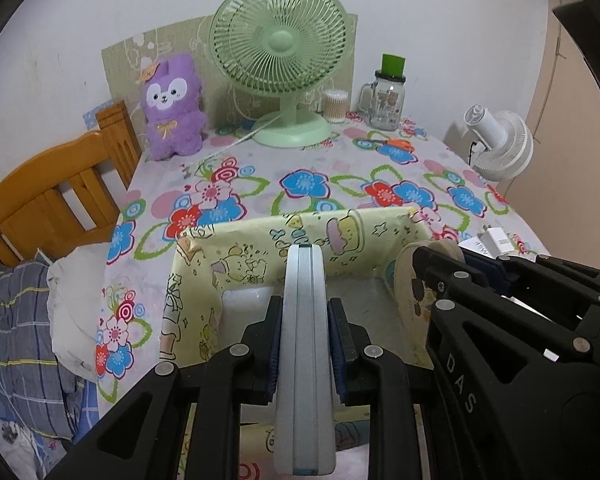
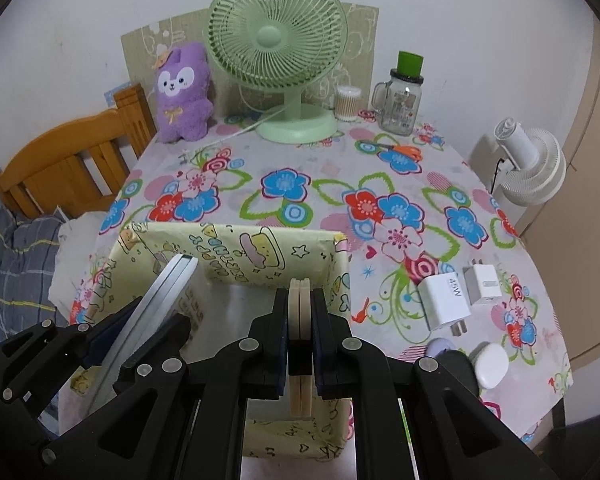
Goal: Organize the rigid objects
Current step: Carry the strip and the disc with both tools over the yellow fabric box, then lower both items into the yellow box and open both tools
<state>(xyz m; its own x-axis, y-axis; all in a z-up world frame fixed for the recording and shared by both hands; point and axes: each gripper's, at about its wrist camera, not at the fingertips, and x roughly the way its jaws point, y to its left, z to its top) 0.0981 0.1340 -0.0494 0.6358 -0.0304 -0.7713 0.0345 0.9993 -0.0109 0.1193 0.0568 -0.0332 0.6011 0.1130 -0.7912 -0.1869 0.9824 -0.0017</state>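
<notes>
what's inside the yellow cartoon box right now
The yellow box shows mostly bare floor and something white in one corner; both claws, holding flat items over it, cover the rest.

Matt paper-lined box (image 2: 236, 256), glossy plastic chargers (image 2: 444, 298), fuzzy plush toy (image 2: 184, 92), varnished wood headboard (image 1: 56, 192), glass jar (image 2: 398, 106).

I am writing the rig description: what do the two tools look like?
Both the left tool and the right tool are matte black plastic linkages with silver round rivets and dark blue ribbed pads. White letters "DAS" mark the right tool's side in the left wrist view.
</notes>
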